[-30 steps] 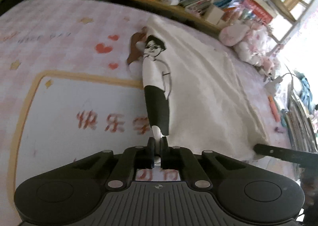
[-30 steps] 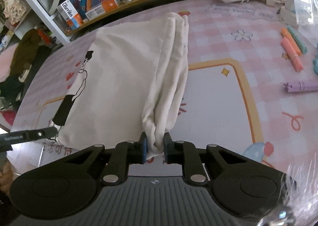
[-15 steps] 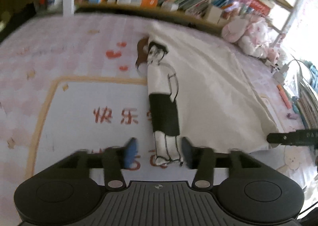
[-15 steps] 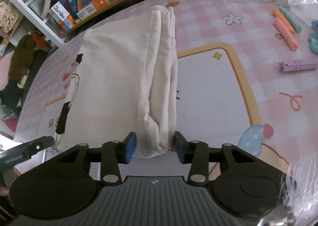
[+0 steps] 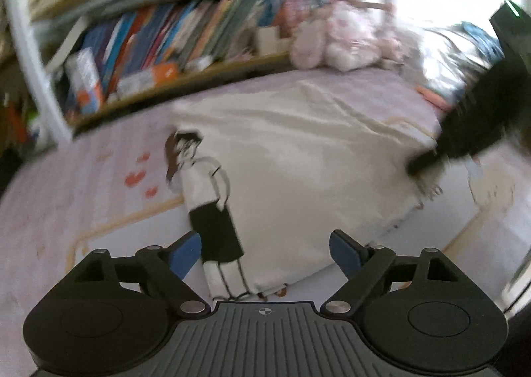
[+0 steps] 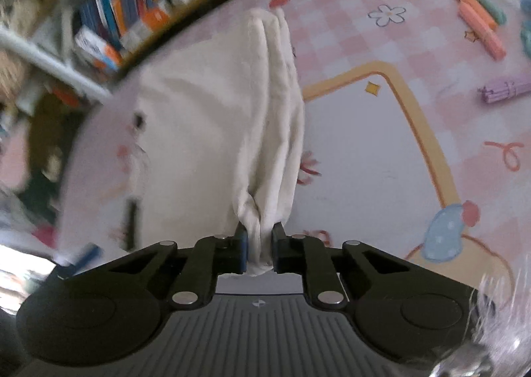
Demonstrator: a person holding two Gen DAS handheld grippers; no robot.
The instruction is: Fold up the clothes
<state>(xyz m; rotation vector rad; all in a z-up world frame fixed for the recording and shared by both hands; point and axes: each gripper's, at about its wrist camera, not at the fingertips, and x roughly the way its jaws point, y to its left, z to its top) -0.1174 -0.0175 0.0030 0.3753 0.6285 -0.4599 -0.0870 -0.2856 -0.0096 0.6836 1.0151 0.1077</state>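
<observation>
A cream garment (image 5: 298, 161) with a printed cartoon figure (image 5: 205, 198) lies folded on the pink mat (image 5: 66, 198). My left gripper (image 5: 265, 254) is over its near edge. Its jaws are opening wide, and the printed corner lies between the blue pads (image 5: 186, 252) without touching them. In the right wrist view, the garment (image 6: 205, 128) has a thick folded edge (image 6: 282, 118) running toward the camera. My right gripper (image 6: 259, 244) is closing on the bunched end of that edge, pads pressing the cloth. The right gripper shows as a dark blur (image 5: 464, 135) in the left wrist view.
A low bookshelf (image 5: 149, 55) full of books runs along the far side, with pink plush toys (image 5: 332, 42) beside it. Orange and green markers (image 6: 481, 22) and a purple bundle (image 6: 504, 92) lie on the mat at the right.
The left gripper let go of the printed corner, opened wide, rolled and shifted. The right gripper opened off the folded edge, then shut on it again.
</observation>
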